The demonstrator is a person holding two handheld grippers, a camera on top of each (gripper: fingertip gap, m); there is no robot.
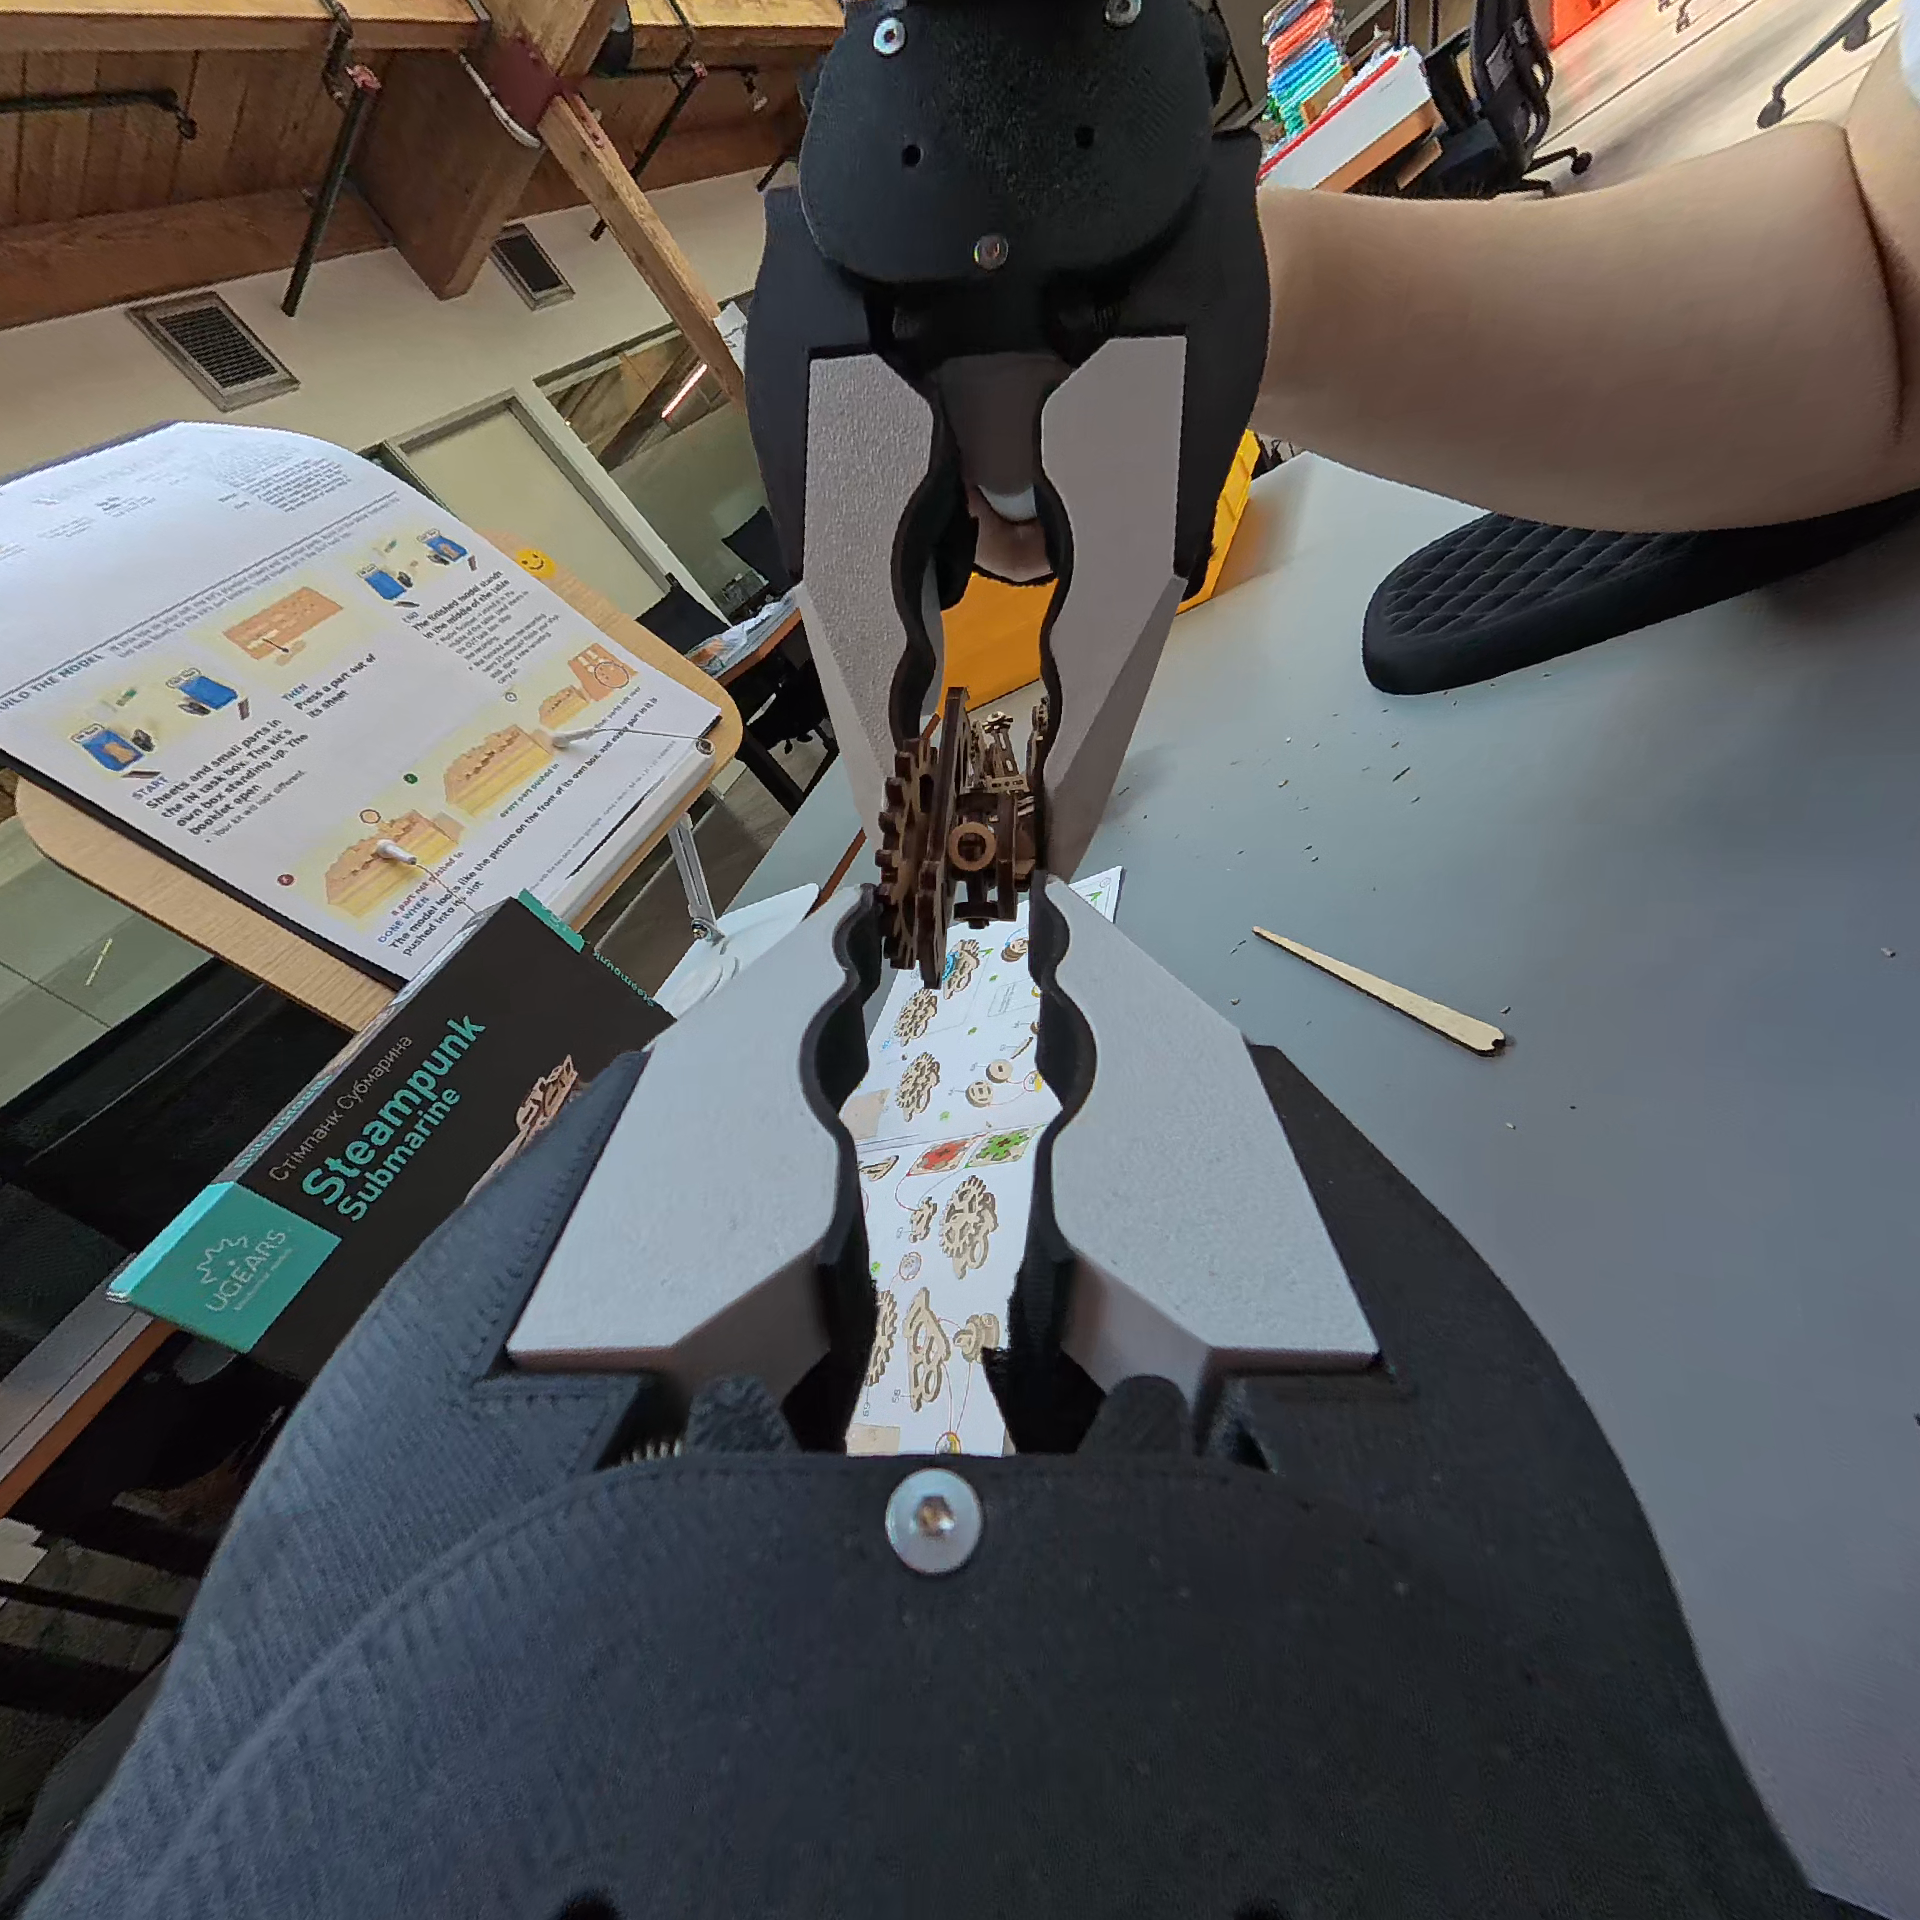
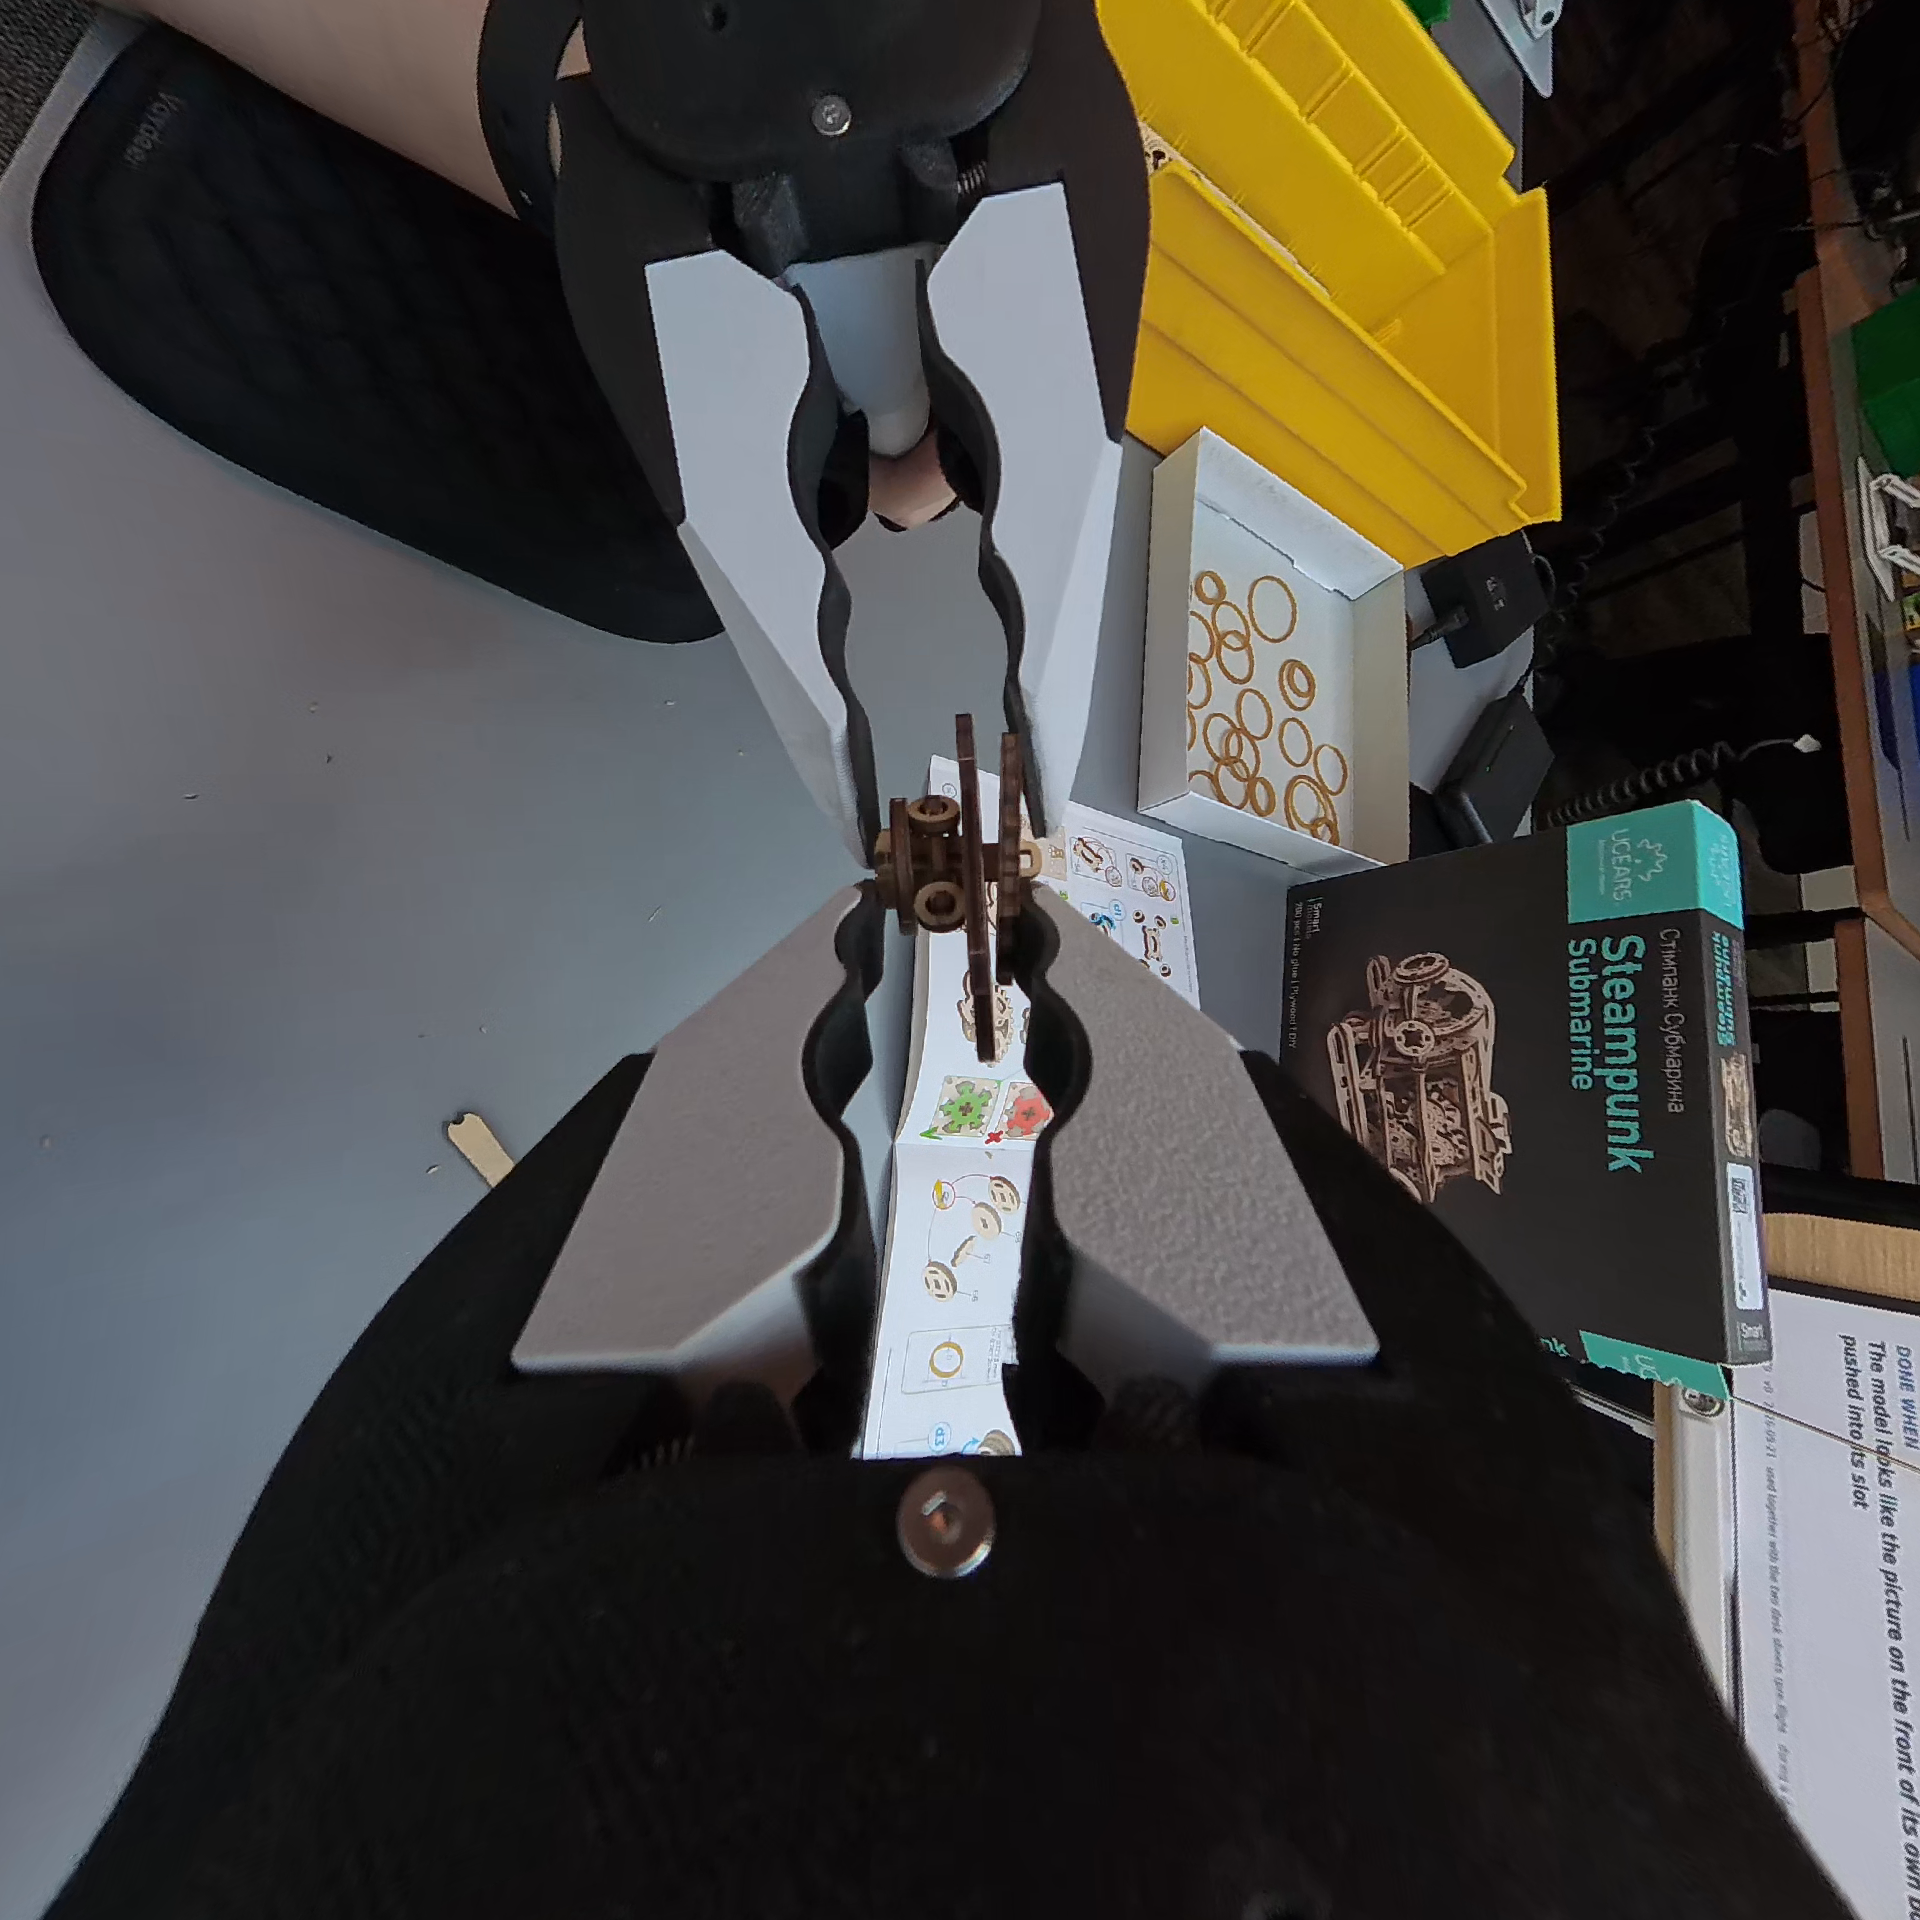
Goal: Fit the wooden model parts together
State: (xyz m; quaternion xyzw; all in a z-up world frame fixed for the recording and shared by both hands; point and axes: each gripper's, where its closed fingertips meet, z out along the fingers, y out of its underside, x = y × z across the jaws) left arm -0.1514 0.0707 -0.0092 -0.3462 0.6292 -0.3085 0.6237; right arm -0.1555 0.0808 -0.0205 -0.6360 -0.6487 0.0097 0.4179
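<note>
Model: one brown laser-cut wooden gear assembly (image 1: pixel 961 831), two toothed discs.
Tools: left tool (image 1: pixel 951 914) and right tool (image 2: pixel 940 904), both clamped on it.
Table: grey, smooth (image 1: pixel 1558 1195).

Left gripper (image 1: pixel 951 899), right gripper (image 2: pixel 945 899) tip-to-tip, jaws clamped.

Bright, even daylight, perhaps from windows; soft shadows, sharp centres, strong wide-angle bending at the edges.

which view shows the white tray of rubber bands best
The right wrist view: the white tray sits open beside the yellow bins, its tan rubber bands plainly visible from above. The left wrist view shows none of it; only a sliver of yellow bin appears behind the right gripper.
</note>
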